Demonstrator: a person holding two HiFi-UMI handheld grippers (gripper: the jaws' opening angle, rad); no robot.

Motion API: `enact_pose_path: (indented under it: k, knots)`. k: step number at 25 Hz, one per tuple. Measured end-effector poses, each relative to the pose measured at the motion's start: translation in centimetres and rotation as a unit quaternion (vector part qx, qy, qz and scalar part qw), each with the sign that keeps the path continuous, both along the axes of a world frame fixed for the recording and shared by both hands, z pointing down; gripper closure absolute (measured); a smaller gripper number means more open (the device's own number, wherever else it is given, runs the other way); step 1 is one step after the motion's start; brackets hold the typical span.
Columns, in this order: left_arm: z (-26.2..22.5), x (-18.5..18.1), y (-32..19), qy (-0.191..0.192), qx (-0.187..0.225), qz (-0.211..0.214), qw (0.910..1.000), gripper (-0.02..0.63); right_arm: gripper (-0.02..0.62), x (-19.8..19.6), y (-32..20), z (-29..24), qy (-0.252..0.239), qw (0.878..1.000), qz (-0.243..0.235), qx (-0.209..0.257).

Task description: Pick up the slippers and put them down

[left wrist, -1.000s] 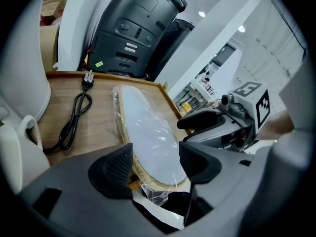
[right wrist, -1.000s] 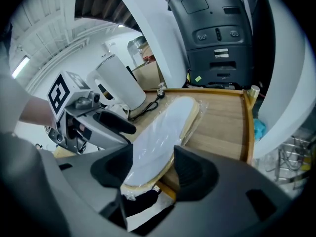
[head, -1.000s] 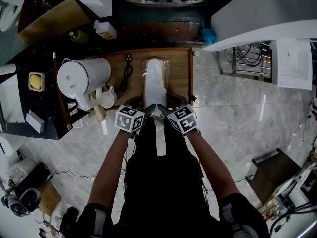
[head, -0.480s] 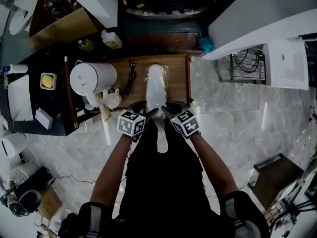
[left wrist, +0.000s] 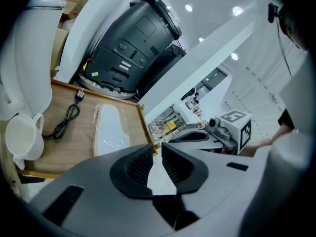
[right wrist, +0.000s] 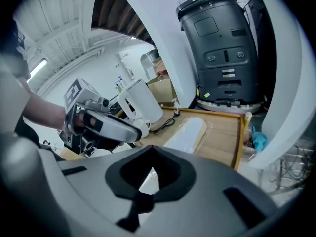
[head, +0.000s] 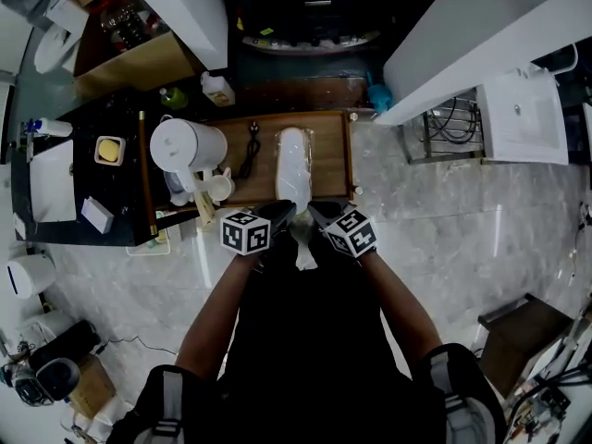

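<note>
The white slippers (head: 294,160) lie wrapped in clear plastic on the wooden tray (head: 333,155), toes pointing away from me. They show again in the left gripper view (left wrist: 109,130) and the right gripper view (right wrist: 187,132). My left gripper (head: 280,211) and right gripper (head: 321,211) hover side by side just short of the pack's near end, apart from it. The left gripper (left wrist: 157,154) has just been closing; a narrow slit remains, with nothing gripped. The right gripper (right wrist: 153,154) has just closed and is shut on nothing. Each gripper shows in the other's view: right gripper (left wrist: 197,135), left gripper (right wrist: 106,125).
On the tray's left stand a white kettle (head: 185,146) and a white cup (head: 220,185), with a black cable (head: 250,151) beside the slippers. A black machine (left wrist: 133,43) stands behind the tray. White counters overhang on both sides. A wire rack (head: 462,118) sits at the right.
Both grippers have pulled back from the slippers' near end and risen, and their jaws have come together. The slippers stay on the tray.
</note>
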State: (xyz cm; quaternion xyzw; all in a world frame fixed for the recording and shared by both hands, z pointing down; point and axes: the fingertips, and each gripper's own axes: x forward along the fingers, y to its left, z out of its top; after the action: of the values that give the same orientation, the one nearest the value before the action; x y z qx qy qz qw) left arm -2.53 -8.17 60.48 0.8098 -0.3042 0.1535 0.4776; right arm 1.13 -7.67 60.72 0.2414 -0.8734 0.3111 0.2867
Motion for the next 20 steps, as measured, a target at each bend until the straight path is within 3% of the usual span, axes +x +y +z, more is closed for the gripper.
enact_pose_path:
  k: [4, 10, 20]
  knots:
    - [-1.4, 0.2, 1.1, 0.003, 0.01, 0.005, 0.9999, 0.574, 0.586, 0.2, 1.2, -1.7, -0.034, 0.999, 0.001, -0.003]
    - [-3.8, 0.2, 1.4, 0.024, 0.026, 0.005, 0.9994, 0.594, 0.588, 0.6, 1.2, -3.4, -0.046, 0.999, 0.005, 0.006]
    - [-7.0, 0.5, 1.1, 0.038, 0.059, -0.006, 0.9975, 0.594, 0.588, 0.3, 1.4, -6.8, -0.054, 0.997, -0.042, 0.038]
